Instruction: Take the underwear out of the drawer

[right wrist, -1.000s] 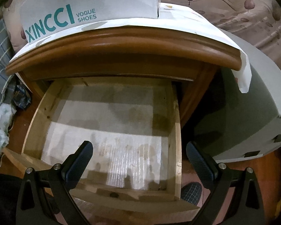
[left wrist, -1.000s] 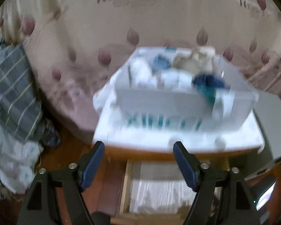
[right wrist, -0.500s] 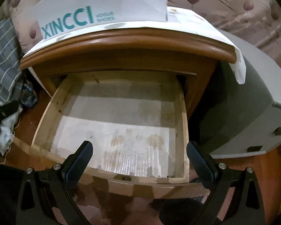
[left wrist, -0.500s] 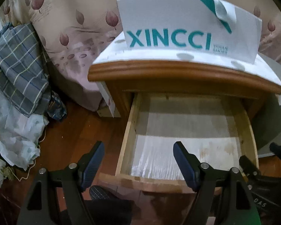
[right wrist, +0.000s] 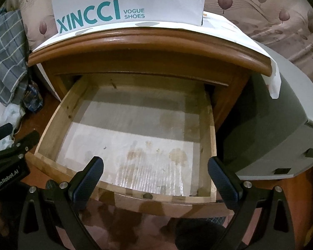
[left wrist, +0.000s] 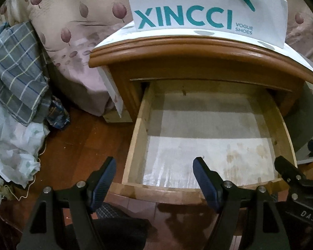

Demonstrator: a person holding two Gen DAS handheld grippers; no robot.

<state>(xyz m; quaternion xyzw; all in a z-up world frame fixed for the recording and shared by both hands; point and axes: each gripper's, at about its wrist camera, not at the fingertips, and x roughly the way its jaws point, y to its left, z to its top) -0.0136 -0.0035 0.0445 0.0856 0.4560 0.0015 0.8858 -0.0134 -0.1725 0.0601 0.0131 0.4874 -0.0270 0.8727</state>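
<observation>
White XINCCI shoebox [left wrist: 208,6], plaid cloth [left wrist: 16,73], grey box [right wrist: 281,129]

A: Left wrist camera looks steeply down from above the drawer [left wrist: 210,137]'s front left corner; the nightstand [left wrist: 200,48] and XINCCI shoe box [left wrist: 206,6] sit close ahead; the plaid cloth [left wrist: 16,70] fills its left edge.

B: Right wrist camera looks down likewise, set further right; the grey case [right wrist: 277,125] is beside the nightstand; both views share the drawer, stained liner [right wrist: 135,145] and box.

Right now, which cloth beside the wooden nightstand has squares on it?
The grey checked cloth on the left pile; the white cloth beneath has faint prints, the pink bedcover leaves.
</observation>
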